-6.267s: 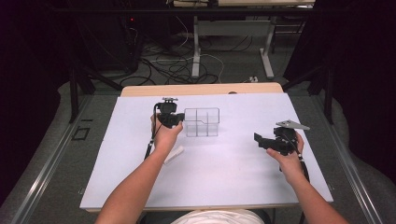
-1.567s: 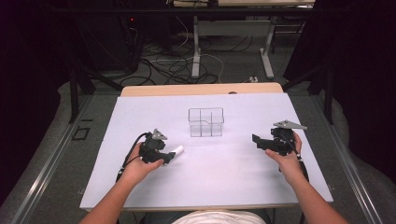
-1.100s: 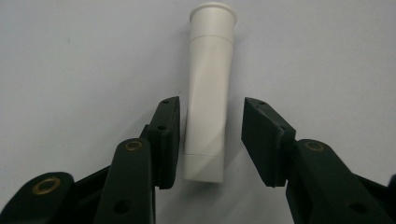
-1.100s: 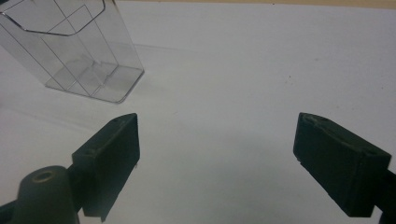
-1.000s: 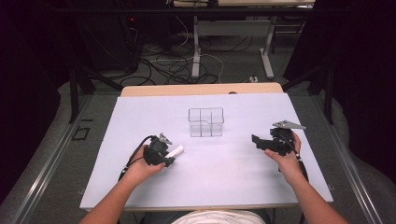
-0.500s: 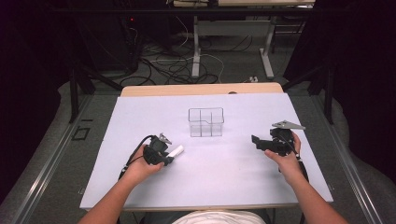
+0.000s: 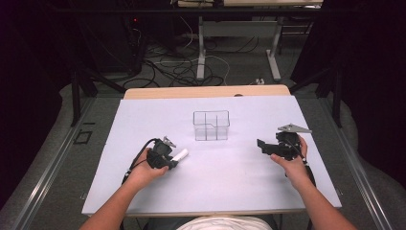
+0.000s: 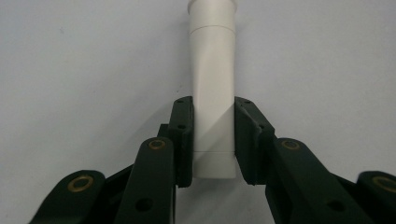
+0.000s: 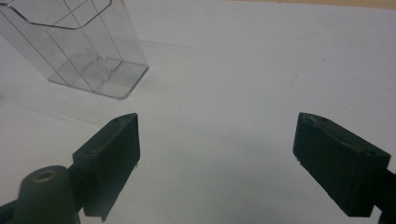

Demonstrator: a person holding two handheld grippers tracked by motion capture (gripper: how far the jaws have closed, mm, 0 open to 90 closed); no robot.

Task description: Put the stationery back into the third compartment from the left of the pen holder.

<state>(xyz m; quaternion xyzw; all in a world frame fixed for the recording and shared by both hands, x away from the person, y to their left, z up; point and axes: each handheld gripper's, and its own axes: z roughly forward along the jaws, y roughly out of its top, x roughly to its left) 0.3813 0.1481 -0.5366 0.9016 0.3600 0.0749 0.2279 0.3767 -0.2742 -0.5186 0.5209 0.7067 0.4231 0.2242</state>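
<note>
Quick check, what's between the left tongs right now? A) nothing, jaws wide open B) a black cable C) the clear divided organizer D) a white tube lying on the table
D: in the left gripper view the left tongs have just been closing and their pads sit against both sides of the white tube; the clear organizer stands apart, farther up the table.

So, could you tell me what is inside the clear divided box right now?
The clear divided box looks empty: through its walls only its dividers and the white table show. The white tube lies outside it, between the left gripper jaws.
</note>
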